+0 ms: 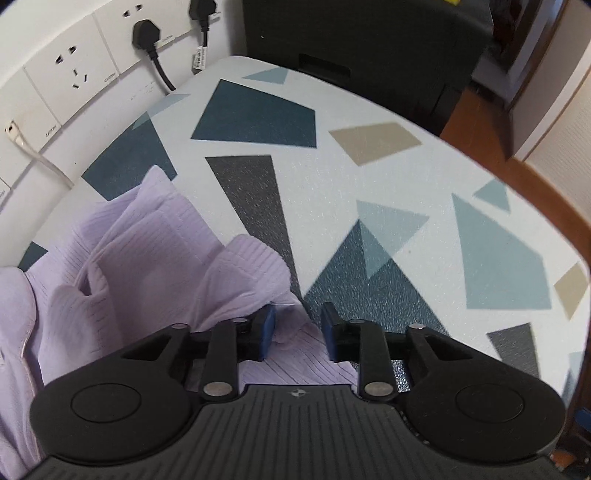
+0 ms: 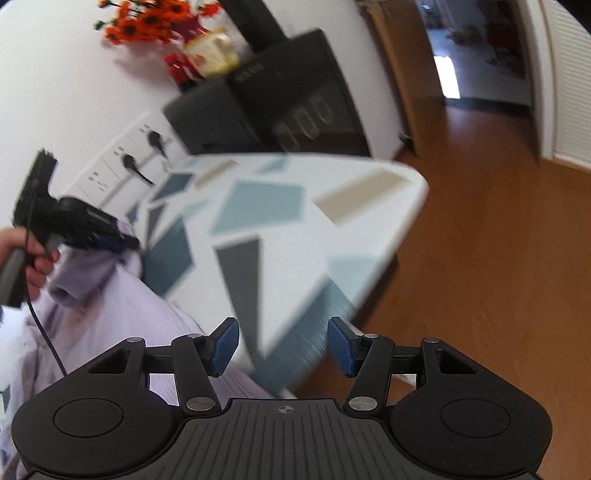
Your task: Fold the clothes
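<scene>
Lying bunched on the patterned table [image 1: 369, 177], the lilac garment [image 1: 122, 251] is sitting partly between the left gripper [image 1: 298, 334]'s parted, unclamped fingers. Only the right wrist view is showing the left hand [image 2: 33, 258]; the right gripper [image 2: 283, 345] is hanging wide, holding nothing.

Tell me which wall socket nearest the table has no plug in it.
The leftmost socket in the left wrist view: its holes are bare, while the next socket to its right holds a black plug and cable.

Black grippers [image 1: 297, 334], blue ribbed pads [image 2: 224, 346]
</scene>
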`<state>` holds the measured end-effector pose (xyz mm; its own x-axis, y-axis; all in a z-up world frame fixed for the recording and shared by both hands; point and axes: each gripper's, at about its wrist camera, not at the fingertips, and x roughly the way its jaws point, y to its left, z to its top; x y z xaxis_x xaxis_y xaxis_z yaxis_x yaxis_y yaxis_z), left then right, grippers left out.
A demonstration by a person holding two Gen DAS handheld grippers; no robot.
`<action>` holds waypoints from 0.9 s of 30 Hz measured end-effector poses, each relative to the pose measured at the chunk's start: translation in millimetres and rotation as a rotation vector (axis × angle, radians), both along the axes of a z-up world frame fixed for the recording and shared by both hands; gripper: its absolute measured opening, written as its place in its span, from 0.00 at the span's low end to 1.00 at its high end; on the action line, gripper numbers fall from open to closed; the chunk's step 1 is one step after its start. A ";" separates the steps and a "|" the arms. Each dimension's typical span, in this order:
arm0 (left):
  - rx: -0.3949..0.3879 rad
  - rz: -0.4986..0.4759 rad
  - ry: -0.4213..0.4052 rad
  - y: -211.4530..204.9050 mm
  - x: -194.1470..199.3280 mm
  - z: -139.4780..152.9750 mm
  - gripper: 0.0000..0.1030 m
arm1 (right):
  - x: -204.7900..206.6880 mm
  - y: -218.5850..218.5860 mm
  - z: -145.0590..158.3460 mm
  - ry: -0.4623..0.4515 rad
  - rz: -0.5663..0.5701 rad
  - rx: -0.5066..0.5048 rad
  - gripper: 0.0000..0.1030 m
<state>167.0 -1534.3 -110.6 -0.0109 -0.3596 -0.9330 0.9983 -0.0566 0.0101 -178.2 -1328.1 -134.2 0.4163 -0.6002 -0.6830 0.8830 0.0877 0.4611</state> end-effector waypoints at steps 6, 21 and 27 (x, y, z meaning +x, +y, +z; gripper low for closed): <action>-0.054 -0.020 -0.146 11.9 -33.7 -15.2 0.52 | -10.2 34.8 -24.3 -0.061 0.065 0.030 0.50; 0.146 0.116 -0.166 -3.8 -26.6 -14.9 0.55 | -13.3 40.0 -47.3 -0.209 0.113 0.030 0.30; 0.024 0.216 -0.083 4.1 -13.0 -10.8 0.14 | -16.0 39.4 -54.8 -0.232 0.098 0.032 0.36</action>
